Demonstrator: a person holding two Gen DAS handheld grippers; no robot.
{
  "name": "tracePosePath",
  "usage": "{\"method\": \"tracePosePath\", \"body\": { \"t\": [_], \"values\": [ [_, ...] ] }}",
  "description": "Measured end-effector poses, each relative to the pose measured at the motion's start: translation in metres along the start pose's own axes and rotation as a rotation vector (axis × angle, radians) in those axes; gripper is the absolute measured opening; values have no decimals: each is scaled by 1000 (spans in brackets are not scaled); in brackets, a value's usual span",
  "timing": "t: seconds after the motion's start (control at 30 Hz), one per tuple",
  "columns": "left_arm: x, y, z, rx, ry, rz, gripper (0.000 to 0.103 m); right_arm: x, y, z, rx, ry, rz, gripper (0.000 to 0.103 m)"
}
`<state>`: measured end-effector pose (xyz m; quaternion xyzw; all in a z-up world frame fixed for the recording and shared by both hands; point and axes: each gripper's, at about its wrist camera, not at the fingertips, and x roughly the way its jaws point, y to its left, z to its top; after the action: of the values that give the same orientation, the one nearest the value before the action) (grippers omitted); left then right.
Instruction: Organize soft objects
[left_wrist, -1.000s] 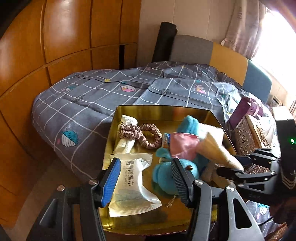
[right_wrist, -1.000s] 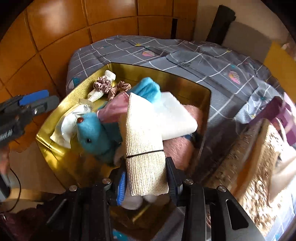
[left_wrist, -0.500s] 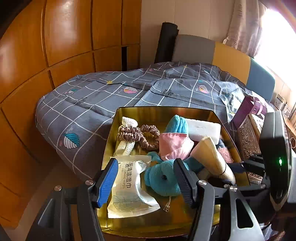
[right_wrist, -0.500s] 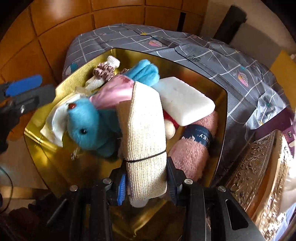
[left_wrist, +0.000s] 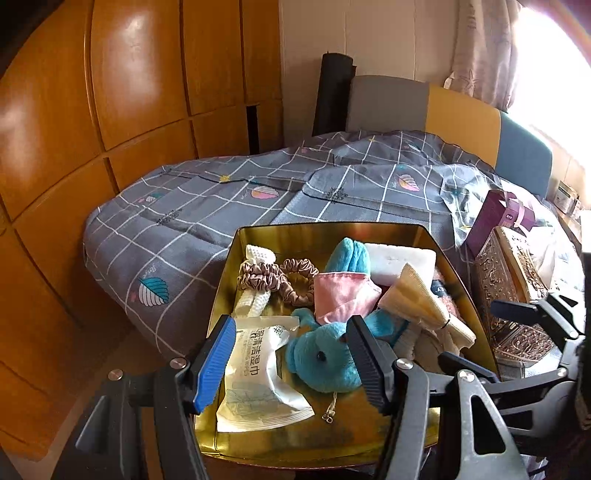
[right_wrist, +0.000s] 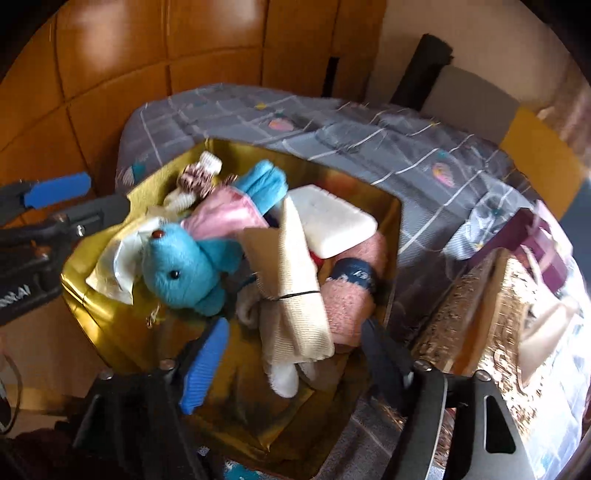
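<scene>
right gripper (right_wrist: 291, 363): jaws wide apart, holding nothing, parked at the near edge of the gold tray (right_wrist: 110, 328)
left gripper (left_wrist: 291, 363): also spread open and empty, hovering over the wipes packet (left_wrist: 255, 373) at the tray's near left
beige cloth roll (right_wrist: 291, 295): lying loose in the tray just past the right gripper, leaning on the pink towel (right_wrist: 351, 299); looks light and squishy, so I'd pinch it around the black band where it's tightest
blue plush (left_wrist: 325, 360): middle of the tray, soft, grab the body
scrunchies (left_wrist: 277, 275): far left corner, floppy
bed (left_wrist: 184, 229): behind everything
</scene>
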<state>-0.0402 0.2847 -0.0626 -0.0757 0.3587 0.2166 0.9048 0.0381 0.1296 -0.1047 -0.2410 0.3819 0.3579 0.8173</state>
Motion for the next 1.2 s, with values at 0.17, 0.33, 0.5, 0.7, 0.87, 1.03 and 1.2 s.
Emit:
{"method": "tracePosePath", "body": {
  "t": [0.17,0.33,0.5,0.7,0.87,1.03,1.2],
  "values": [
    [-9,-8,1,3,-31,17,63,-20,-5,-6,63,-69,-44,84],
    [-19,-19,4,21,-68,39,68,-41,-16,-12,166,-153,-102,93],
    [-27,-26,4,26,-96,34,71,-55,-26,-20,251,-202,-151,95],
    [-30,-29,3,28,-105,50,71,-60,-39,-24,299,-216,-178,96],
    [-31,-30,2,28,-107,77,71,-63,-43,-25,312,-226,-187,96],
    [-32,-30,2,29,-113,99,71,-66,-41,-27,317,-242,-197,96],
    [-31,-29,2,27,-111,99,71,-67,-42,-27,320,-243,-197,96]
  ]
}}
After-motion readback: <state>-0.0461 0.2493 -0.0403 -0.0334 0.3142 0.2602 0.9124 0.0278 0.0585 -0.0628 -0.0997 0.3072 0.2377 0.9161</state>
